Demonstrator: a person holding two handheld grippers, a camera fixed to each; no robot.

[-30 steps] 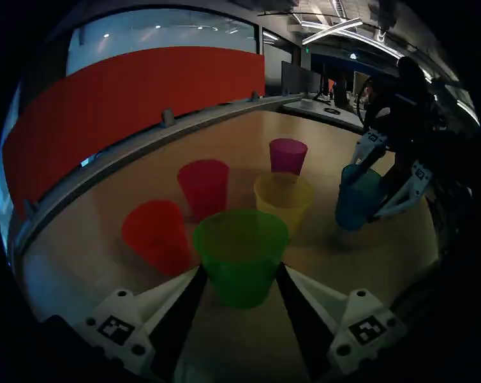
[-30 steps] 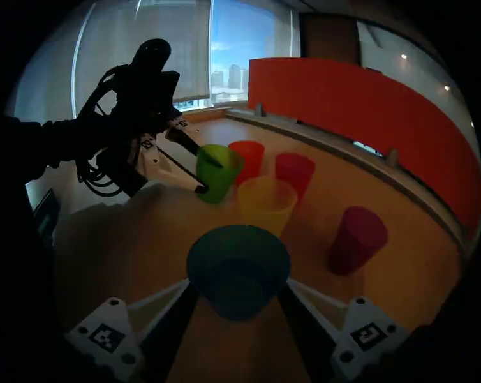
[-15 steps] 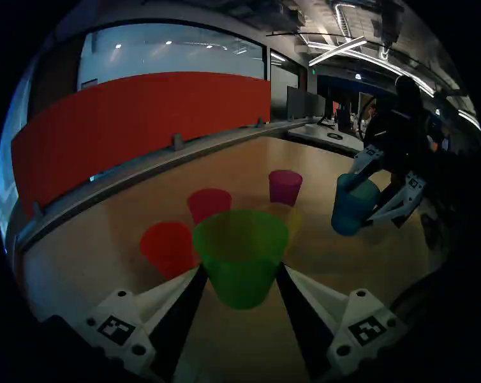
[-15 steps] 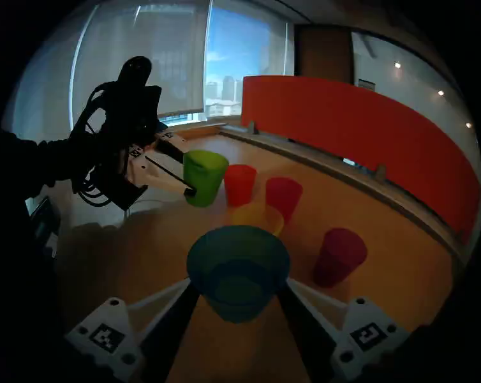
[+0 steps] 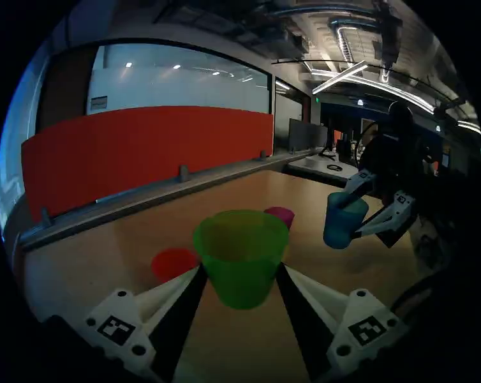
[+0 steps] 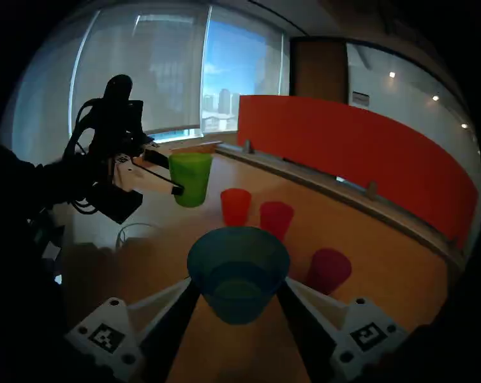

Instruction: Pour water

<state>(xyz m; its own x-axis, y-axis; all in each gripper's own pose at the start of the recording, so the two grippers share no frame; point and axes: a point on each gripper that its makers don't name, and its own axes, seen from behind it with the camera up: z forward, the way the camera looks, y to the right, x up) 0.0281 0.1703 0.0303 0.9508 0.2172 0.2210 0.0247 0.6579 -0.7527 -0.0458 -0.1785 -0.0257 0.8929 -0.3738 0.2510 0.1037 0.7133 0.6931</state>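
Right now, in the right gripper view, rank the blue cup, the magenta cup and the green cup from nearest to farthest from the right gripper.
1. blue cup, centre, gripped between the fingers.
2. magenta cup, standing at right.
3. green cup, held up, far left.

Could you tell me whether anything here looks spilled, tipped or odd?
Nothing stands out: the left gripper and right gripper hold the green cup and blue cup upright, the table's other cups stand upright, and no spill shows.

The green cup hides most of the magenta cup.
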